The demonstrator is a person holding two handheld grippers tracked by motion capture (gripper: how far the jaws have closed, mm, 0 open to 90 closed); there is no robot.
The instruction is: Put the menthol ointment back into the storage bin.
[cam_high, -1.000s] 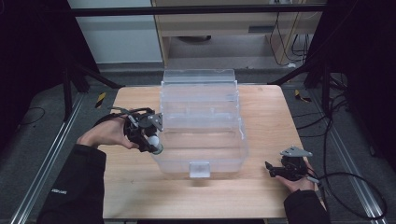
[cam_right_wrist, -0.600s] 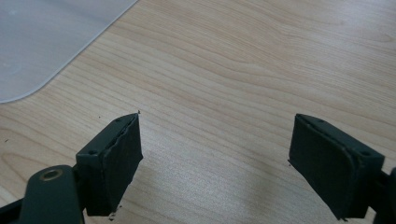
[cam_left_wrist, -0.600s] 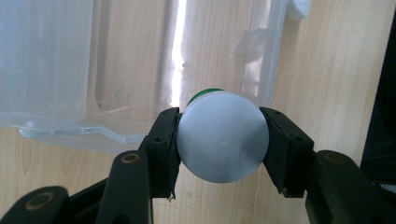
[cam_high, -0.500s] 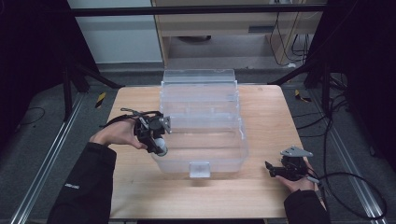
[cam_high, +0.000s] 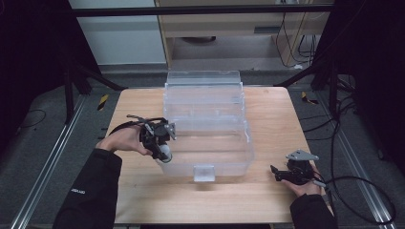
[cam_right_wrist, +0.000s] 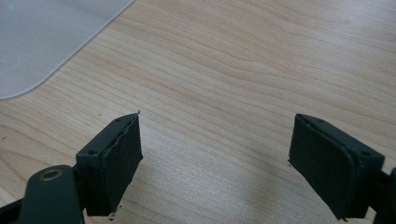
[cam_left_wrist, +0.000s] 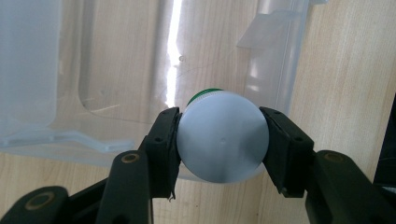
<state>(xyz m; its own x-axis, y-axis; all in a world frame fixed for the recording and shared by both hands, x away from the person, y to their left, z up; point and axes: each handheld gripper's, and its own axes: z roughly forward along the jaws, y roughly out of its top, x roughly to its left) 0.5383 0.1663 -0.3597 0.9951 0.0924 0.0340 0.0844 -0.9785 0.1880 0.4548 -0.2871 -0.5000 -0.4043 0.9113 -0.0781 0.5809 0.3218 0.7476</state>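
Partly hidden, white bottle [cam_left_wrist: 223, 142] clamped in left tongs [cam_left_wrist: 219, 140], right tongs [cam_right_wrist: 215, 163] wide, empty.

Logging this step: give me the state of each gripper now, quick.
Left gripper: shut on a white round container with a green band, over the clear plastic bin's left edge.
Right gripper: open, nothing between its jaws, above the wooden table.
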